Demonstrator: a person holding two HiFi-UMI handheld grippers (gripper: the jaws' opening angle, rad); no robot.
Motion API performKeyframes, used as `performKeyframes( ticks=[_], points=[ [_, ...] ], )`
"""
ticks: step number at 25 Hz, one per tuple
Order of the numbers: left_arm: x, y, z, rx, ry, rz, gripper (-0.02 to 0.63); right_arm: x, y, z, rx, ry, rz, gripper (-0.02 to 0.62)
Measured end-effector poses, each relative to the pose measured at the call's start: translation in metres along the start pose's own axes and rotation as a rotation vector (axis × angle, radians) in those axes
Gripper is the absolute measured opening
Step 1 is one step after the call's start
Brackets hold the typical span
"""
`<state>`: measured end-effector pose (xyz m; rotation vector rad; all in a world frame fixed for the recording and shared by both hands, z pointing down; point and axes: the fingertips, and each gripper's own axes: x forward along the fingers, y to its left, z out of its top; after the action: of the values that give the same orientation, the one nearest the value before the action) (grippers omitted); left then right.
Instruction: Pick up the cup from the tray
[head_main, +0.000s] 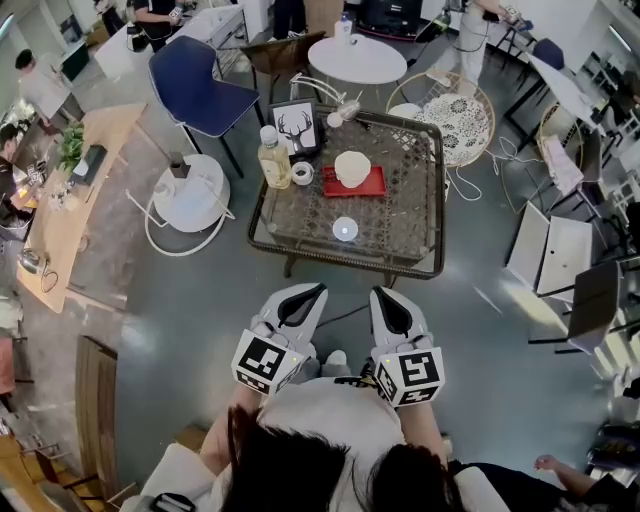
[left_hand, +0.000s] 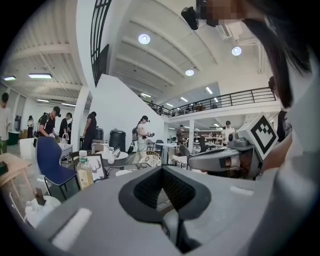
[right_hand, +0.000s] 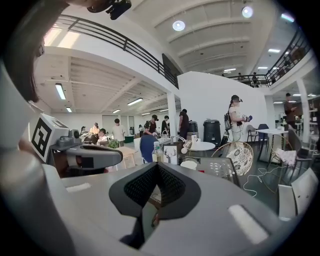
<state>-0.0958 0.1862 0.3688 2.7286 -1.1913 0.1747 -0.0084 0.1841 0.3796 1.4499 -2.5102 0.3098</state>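
A bottle (head_main: 273, 158) of yellowish liquid stands at the left of the table (head_main: 400, 235). To its right, a red tray (head_main: 377, 184) holds only the cup (head_main: 351, 168). The cup is pale cream, round from above, and covers much of the tray. Well short of the table, the left gripper (head_main: 316, 290) and right gripper (head_main: 380, 293) hang side by side. Each has its jaws closed together on nothing.
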Motion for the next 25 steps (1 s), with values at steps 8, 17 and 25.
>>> performKeyframes(
  ticks=[8, 17, 25],
  points=[
    [0.003, -0.003, 0.003, -0.034, -0.002, -0.028, 0.002, -0.004, -0.008, 0.004, 0.045, -0.04, 0.001, 0.026],
    [0.008, -0.004, 0.004, -0.076, 0.017, -0.036, 0.095, -0.013, -0.021, 0.009, 0.041, -0.068, 0.131, 0.18],
    [0.011, -0.001, -0.002, -0.069, 0.043, 0.005, 0.13, -0.012, -0.027, 0.013, -0.033, -0.053, 0.176, 0.241]
  ],
)
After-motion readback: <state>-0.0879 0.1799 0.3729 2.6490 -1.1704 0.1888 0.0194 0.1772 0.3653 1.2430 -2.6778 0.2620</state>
